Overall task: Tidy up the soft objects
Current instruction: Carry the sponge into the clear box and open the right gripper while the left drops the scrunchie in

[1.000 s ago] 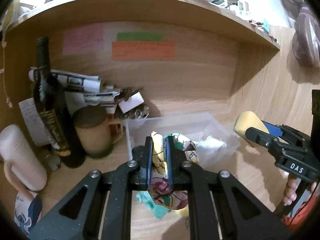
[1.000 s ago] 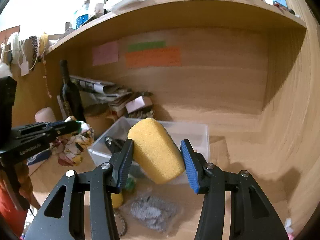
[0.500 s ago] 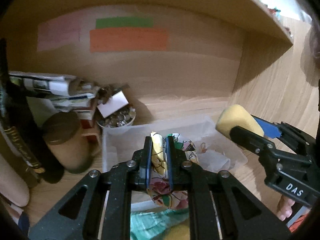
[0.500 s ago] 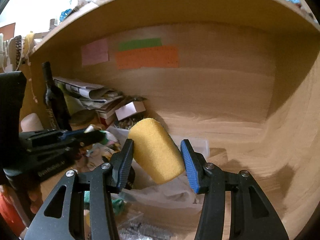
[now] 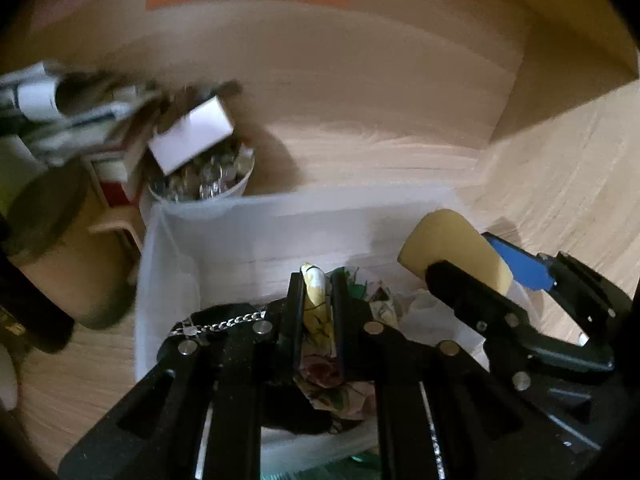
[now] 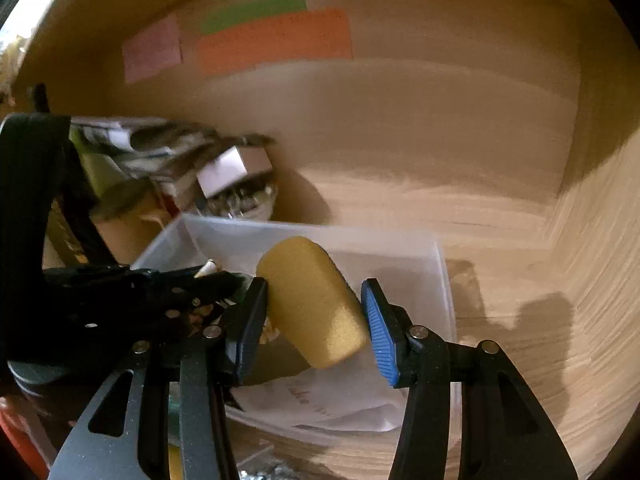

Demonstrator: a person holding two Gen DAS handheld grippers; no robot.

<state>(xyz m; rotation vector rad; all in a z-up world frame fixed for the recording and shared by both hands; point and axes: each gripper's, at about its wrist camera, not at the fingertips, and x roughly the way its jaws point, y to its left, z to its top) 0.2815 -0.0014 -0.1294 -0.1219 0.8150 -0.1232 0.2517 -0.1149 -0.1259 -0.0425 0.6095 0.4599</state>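
Over the clear bin, the right gripper pinches a yellow sponge and the left gripper clamps a floral cloth: both look light, squashy, best held mid-body.

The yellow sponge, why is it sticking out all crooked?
The yellow sponge sits tilted in the right gripper, its free end jutting up and left over the clear bin. The gripper holds only its lower part. Nothing looks damaged.
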